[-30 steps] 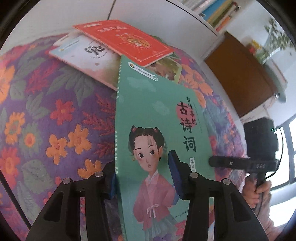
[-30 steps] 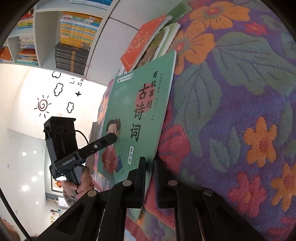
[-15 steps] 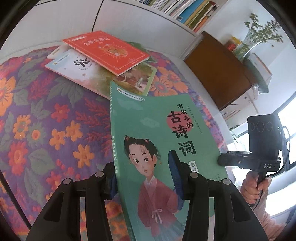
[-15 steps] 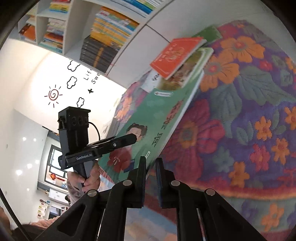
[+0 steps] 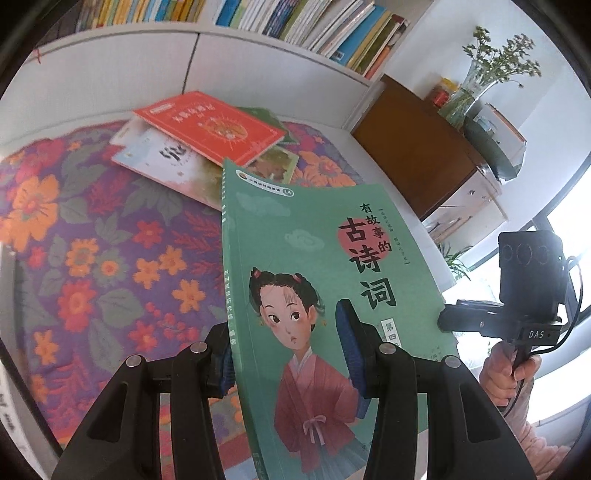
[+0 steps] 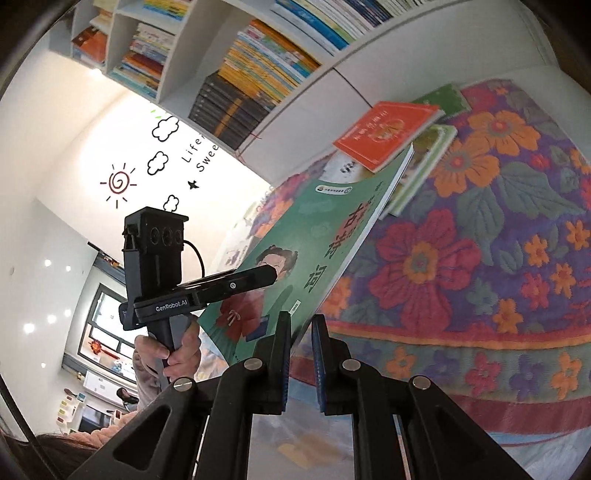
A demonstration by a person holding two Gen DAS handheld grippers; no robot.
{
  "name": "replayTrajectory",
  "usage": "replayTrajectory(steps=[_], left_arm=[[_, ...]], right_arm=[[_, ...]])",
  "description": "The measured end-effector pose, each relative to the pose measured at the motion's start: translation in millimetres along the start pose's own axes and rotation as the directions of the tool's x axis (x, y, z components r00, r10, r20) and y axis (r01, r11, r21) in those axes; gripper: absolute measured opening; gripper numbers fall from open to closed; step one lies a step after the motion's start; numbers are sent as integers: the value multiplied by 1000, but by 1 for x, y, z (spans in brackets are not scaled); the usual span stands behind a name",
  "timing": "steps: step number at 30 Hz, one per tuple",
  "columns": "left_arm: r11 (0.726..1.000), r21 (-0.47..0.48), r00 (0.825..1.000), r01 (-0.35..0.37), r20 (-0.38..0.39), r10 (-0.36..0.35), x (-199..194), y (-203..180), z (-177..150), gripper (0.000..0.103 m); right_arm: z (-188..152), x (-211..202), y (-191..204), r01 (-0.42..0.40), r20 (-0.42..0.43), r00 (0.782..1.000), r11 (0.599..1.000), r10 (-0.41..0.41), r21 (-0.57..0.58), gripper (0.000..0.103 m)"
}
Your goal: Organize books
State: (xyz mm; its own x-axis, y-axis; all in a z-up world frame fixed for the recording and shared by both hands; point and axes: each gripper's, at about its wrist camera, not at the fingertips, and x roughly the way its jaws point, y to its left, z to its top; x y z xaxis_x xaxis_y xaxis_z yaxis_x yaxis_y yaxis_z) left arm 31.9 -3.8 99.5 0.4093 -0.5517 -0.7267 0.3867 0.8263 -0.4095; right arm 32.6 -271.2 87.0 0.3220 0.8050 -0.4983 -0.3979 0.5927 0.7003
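Since the earlier frame, you are lifting the green book (image 5: 317, 280) clear of the flowered bed cover (image 5: 92, 258), and the bookshelf (image 5: 295, 22) is coming into view above it. On the left, your left gripper (image 5: 291, 358) is clamping its jaws on the book's spine edge to steady it. On the right, your right gripper (image 6: 298, 354) is pinching the opposite corner, jaws nearly together, so the thin cover is not sagging. Behind, the red book (image 5: 210, 125) is lying atop the remaining pile.
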Motion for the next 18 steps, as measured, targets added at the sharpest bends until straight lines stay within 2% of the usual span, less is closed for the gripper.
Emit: replayTrajectory(steps=[5, 11, 18], left_arm=[[999, 1, 998, -50, 30, 50, -34, 16, -1, 43], [992, -37, 990, -118, 77, 121, -88, 60, -2, 43], [972, -87, 964, -220, 133, 231, -150, 134, -22, 43]], right_arm=[[7, 15, 27, -14, -4, 1000, 998, 13, -60, 10], [29, 63, 65, -73, -36, 997, 989, 69, -125, 10], [49, 157, 109, -194, -110, 978, 971, 179, -138, 10]])
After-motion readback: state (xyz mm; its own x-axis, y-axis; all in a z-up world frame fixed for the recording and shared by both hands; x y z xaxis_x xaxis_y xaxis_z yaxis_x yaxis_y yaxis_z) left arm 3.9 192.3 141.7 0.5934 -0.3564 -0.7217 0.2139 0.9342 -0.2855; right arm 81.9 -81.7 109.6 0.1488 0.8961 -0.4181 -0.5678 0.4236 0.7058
